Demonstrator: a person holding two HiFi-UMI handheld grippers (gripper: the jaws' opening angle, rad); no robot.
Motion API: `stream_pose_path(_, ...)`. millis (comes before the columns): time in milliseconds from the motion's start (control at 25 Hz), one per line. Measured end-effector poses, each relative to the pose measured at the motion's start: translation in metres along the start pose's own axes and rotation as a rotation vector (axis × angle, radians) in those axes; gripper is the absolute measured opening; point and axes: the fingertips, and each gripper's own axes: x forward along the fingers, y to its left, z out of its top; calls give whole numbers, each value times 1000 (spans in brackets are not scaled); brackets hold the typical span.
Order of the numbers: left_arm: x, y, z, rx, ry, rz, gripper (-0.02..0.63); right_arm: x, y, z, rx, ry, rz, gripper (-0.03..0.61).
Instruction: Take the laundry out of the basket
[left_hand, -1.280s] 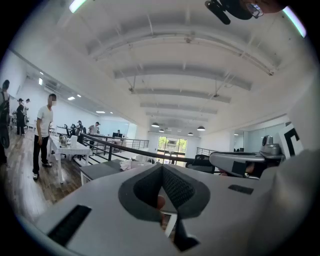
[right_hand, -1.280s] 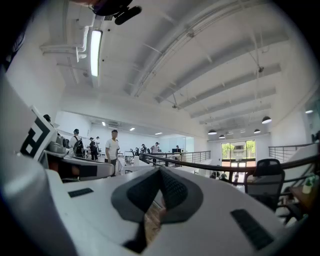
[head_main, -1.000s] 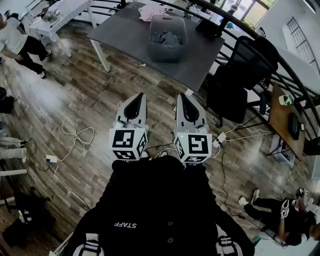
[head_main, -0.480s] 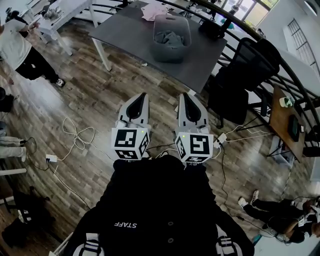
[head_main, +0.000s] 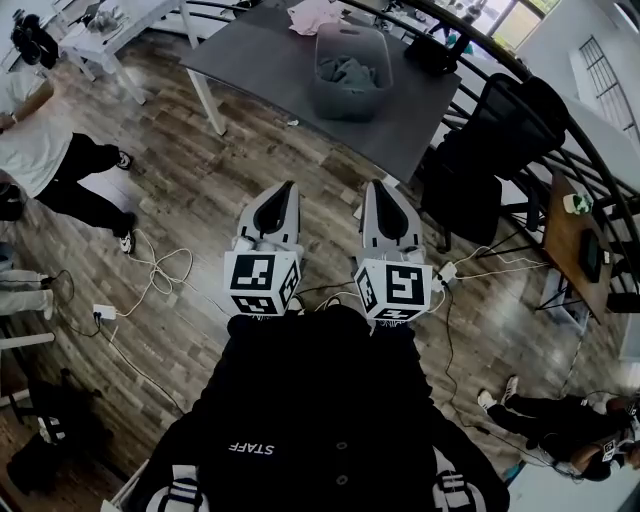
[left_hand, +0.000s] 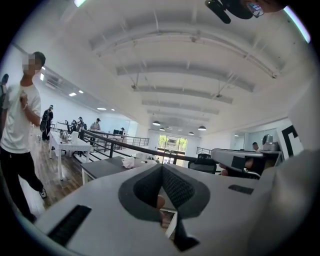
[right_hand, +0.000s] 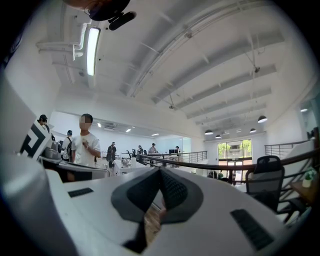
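Note:
A grey laundry basket stands on the dark grey table at the top of the head view. Grey clothes lie bunched inside it. A pink cloth lies on the table behind the basket. My left gripper and right gripper are side by side over the wooden floor, well short of the table and pointing toward it. Both are shut with nothing held. In the left gripper view the jaws meet, and the right gripper view shows its jaws closed too.
A black office chair stands right of the table by a curved black railing. Cables and a power strip lie on the floor at left. A person in a white shirt walks at left. Another person sits lower right.
Both grippers have edged forward toward the table. The person in the white shirt has walked down the left side of the head view, closer to the cables.

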Motion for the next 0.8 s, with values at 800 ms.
stream_pose_path(800, 45, 41, -31, -21, 73, -7, 2, 55, -5, -36, 22, 63, -10, 14)
